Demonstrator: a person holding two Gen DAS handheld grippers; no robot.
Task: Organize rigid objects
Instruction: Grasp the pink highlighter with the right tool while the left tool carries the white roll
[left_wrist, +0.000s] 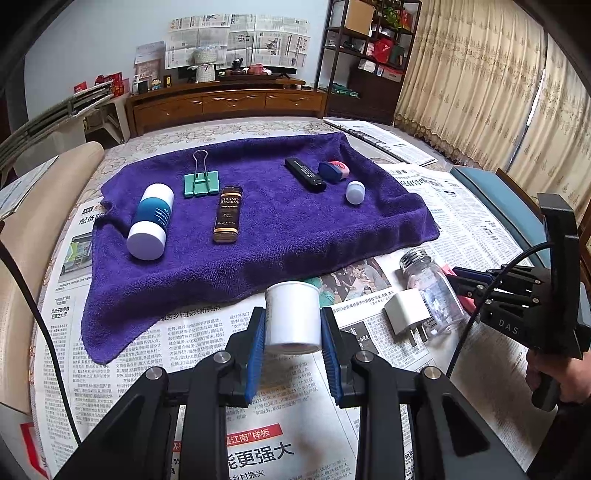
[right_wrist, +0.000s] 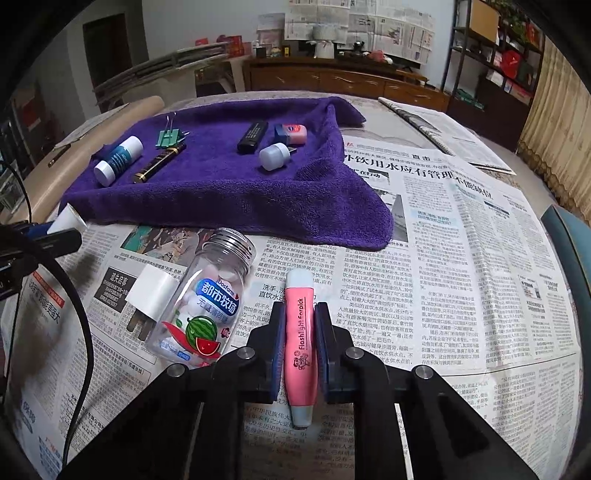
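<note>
My left gripper (left_wrist: 293, 325) is shut on a white plastic cup (left_wrist: 293, 314), held just in front of the purple towel (left_wrist: 258, 236). On the towel lie a blue-and-white bottle (left_wrist: 151, 221), a green binder clip (left_wrist: 201, 182), a brown Grand Reserve bottle (left_wrist: 227, 214), a black lighter (left_wrist: 305, 174), a pink-and-blue case (left_wrist: 334, 170) and a small white bulb (left_wrist: 355, 192). My right gripper (right_wrist: 300, 334) is shut on a pink flashlight pen (right_wrist: 300, 332) lying on the newspaper. Beside it rest a clear candy jar (right_wrist: 210, 295) and a white charger plug (right_wrist: 151, 291).
Newspaper sheets (right_wrist: 461, 258) cover the table around the towel. A black cable (right_wrist: 79, 332) runs down the left side of the right wrist view. A wooden cabinet (left_wrist: 229, 103) and a shelf (left_wrist: 369, 55) stand behind the table, curtains at the right.
</note>
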